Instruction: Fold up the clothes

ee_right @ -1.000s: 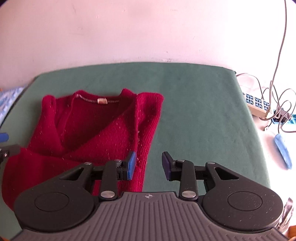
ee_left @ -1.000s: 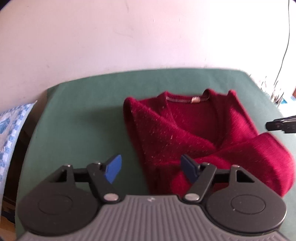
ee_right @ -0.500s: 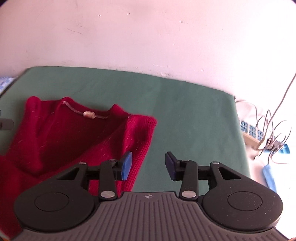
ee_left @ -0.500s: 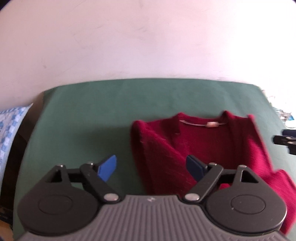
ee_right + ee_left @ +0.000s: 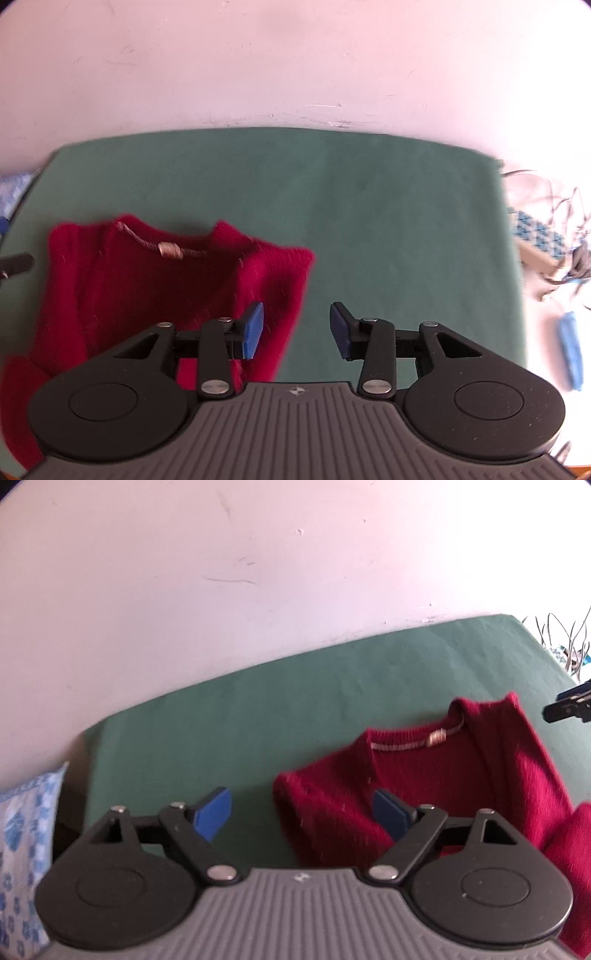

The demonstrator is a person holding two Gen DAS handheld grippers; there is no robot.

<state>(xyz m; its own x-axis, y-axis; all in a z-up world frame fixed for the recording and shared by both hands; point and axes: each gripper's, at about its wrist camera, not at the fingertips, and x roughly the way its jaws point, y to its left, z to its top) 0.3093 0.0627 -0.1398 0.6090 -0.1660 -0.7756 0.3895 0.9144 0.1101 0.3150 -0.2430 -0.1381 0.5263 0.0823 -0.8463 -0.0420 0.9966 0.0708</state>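
Left hand-held gripper (image 5: 301, 814) opening wide, right hand-held gripper (image 5: 295, 330) half-open, both empty above red sweater (image 5: 147, 295).

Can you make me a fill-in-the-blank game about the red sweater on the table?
1. The red sweater lies on a ____ cloth.
2. Both grippers have ____ pads.
3. Between the left gripper fingers there is ____.
4. In the right wrist view, the power strip lies to the ____ of the cloth.

Missing words: green; blue; nothing; right
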